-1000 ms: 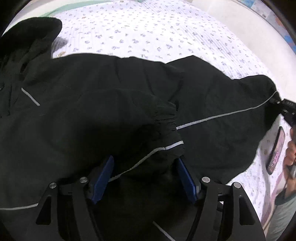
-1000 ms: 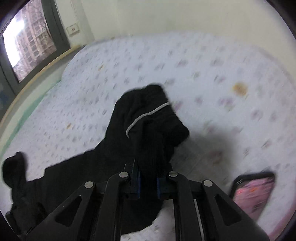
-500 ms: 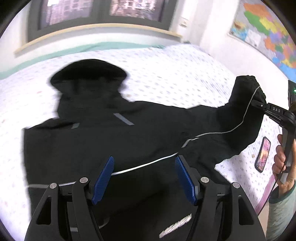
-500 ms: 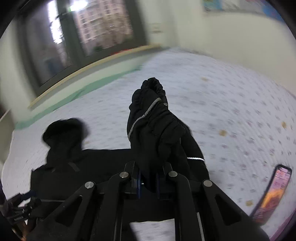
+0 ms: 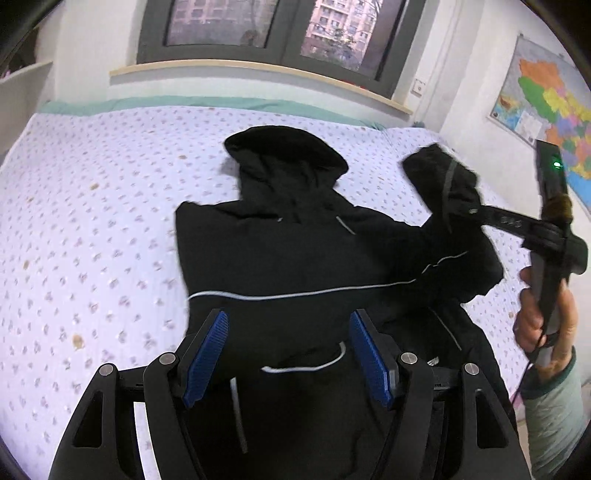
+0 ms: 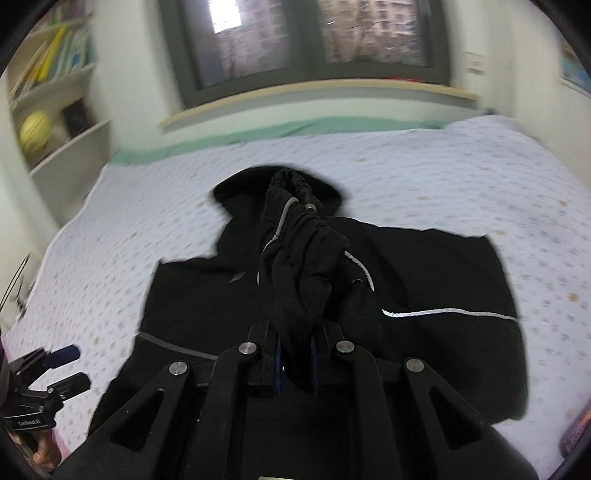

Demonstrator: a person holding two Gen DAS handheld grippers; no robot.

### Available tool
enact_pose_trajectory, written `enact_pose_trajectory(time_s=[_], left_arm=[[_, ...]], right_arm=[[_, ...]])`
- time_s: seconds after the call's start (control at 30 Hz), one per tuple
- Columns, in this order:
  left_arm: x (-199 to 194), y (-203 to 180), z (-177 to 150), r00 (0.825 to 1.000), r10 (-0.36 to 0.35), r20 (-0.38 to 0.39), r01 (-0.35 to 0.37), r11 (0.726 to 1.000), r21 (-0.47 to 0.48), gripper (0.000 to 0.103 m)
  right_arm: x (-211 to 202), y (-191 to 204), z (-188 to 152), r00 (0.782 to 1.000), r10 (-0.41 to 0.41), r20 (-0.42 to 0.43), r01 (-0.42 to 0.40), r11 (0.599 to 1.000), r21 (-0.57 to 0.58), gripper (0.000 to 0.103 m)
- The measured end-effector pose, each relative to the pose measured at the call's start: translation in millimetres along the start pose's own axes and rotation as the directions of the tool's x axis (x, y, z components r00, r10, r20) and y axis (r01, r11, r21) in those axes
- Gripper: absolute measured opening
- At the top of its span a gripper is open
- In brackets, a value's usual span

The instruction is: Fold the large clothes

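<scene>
Black hooded jacket (image 5: 295, 236) spread flat on the floral bedsheet (image 5: 92, 221), hood (image 5: 284, 147) pointing toward the window (image 5: 273, 26), grey reflective piping running across the body. Left gripper (image 5: 288, 349) hovering above the near hem, 2 blue pads (image 5: 207, 354) spread wide, nothing between them. Over on the right, right gripper (image 5: 476, 212) clamped tight on the sleeve cuff (image 5: 443, 177), cuff lifted clear of the bed and held up over the jacket's shoulder side, sleeve fabric draping back down to the body. Right hand (image 5: 543, 314) wrapped round the gripper handle, green light glowing on the unit above it.

From the right wrist view: jaws pressed together on bunched black sleeve (image 6: 299, 251), elastic cuff poking up and forward, overlapping the hood behind it. Jacket body (image 6: 424, 288) lying flat beneath, piping stripe bright on the right-hand panel. Left gripper (image 6: 62, 367) visible at the lower left edge, fingers parted. Shelf (image 6: 55, 110) with a yellow ball on the left wall, colourful map (image 5: 546, 107) on the right wall. View slightly blurred.
</scene>
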State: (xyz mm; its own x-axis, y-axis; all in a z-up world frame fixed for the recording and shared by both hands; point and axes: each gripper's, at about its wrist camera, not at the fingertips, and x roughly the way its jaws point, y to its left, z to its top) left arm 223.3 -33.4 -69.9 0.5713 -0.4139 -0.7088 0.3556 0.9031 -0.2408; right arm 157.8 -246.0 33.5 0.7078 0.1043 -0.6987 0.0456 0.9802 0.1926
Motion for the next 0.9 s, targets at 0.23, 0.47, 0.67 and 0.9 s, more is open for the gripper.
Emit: enact_pose_trajectory(time_s=[0.23, 0.47, 0.67, 0.9], left_arm=[[4.3, 46.2, -18.4, 1.0, -0.002, -0.024, 0.001, 0.998, -0.056, 0.07], [22.4, 66.9, -25.8, 0.996, -0.02, -0.089, 0.014, 0.997, -0.076, 0.07], [53.3, 63.0, -1.4, 0.98, -0.149, -0.134, 0.131, 0.982, -0.134, 0.071], [138.8, 37.5, 30.2, 0.955, -0.185, -0.233, 0.127, 0.962, -0.242, 0.073]], right_arm=[[91.8, 101.9, -35.5, 0.986, 0.062, -0.153, -0.077, 0.993, -0.095, 0.015], [179.9, 100.6, -85.0, 0.952, 0.073, -0.297, -0.093, 0.994, -0.053, 0.027], [122.3, 81.5, -69.1, 0.963, 0.184, -0.199, -0.201, 0.977, -0.069, 0.058], [55.7, -3.2, -56.0, 0.996, 0.06, -0.059, -0.062, 0.997, -0.035, 0.059]])
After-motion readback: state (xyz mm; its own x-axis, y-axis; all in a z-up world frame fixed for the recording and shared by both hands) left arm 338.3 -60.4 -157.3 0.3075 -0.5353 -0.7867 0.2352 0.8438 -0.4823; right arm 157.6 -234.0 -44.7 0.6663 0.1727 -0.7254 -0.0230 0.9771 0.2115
